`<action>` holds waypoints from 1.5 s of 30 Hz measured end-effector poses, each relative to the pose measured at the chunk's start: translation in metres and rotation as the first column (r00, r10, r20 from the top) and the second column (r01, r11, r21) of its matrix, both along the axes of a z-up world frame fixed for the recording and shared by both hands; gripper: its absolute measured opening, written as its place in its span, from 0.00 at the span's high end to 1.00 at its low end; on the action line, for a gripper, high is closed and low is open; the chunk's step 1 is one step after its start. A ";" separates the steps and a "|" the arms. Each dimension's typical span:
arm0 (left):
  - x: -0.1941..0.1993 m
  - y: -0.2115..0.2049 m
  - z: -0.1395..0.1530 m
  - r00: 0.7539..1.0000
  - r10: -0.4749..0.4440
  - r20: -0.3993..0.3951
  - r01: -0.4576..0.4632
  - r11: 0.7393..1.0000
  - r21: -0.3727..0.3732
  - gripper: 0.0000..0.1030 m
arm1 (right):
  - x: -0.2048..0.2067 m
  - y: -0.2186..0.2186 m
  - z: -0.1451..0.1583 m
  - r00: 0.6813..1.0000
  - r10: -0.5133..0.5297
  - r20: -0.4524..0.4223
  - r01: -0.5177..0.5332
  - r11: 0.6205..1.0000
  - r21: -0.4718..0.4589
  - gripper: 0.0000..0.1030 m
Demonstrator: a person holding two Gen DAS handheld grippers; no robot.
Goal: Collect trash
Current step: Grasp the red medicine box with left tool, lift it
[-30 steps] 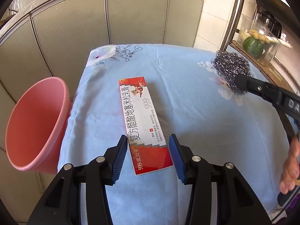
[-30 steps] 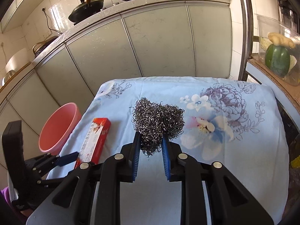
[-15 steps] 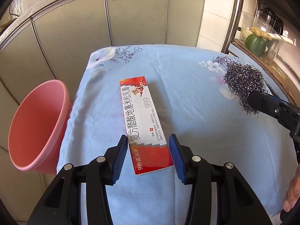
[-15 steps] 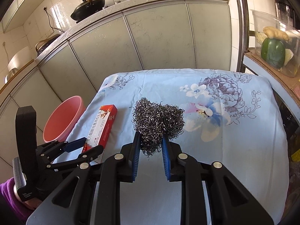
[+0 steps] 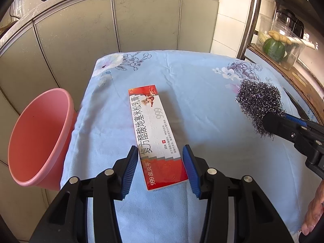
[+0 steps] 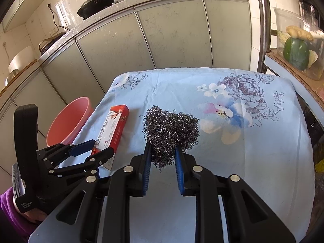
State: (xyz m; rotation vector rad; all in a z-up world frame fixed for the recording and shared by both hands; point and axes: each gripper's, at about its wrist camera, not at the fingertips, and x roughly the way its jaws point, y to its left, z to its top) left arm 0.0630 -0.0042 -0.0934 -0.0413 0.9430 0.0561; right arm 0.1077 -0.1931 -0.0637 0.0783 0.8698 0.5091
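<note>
Nothing is in the pink plastic basin [image 5: 38,139] yet: the right gripper [image 6: 163,163] pinches a steel-wool scouring ball [image 6: 171,130], while the left gripper [image 5: 160,167] stands wide around the red-and-white cardboard ointment box [image 5: 156,133].

One long red-and-white cardboard box [image 5: 157,135] and one grey steel-wool scouring ball [image 5: 258,104] sit on a single light-blue flowered cloth [image 5: 192,77]. One pink plastic basin [image 5: 38,137] stands beside it. Two dark woks [image 6: 95,4] rest on the counter.

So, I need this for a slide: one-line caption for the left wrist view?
Left gripper straddling a red-and-white box, jaws open, pink bin beside the table.
</note>
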 end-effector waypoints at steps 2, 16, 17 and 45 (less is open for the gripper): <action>-0.002 0.000 0.002 1.000 -0.002 0.022 0.002 1.000 -0.005 0.58 | 0.000 0.000 0.001 1.000 0.000 0.000 0.000 1.000 -0.002 0.78; -0.029 0.012 0.027 0.992 0.034 0.118 -0.028 0.998 -0.057 0.60 | -0.025 0.004 0.024 0.998 0.012 0.067 -0.010 1.000 -0.018 0.78; -0.031 0.013 0.028 0.992 0.037 0.122 -0.030 0.998 -0.060 0.60 | -0.026 0.003 0.026 0.998 0.011 0.069 -0.010 1.000 -0.016 0.78; -0.037 0.029 0.034 0.996 0.065 0.064 -0.046 0.964 -0.263 0.56 | -0.049 -0.007 0.035 0.994 -0.015 0.105 0.017 1.000 -0.020 0.78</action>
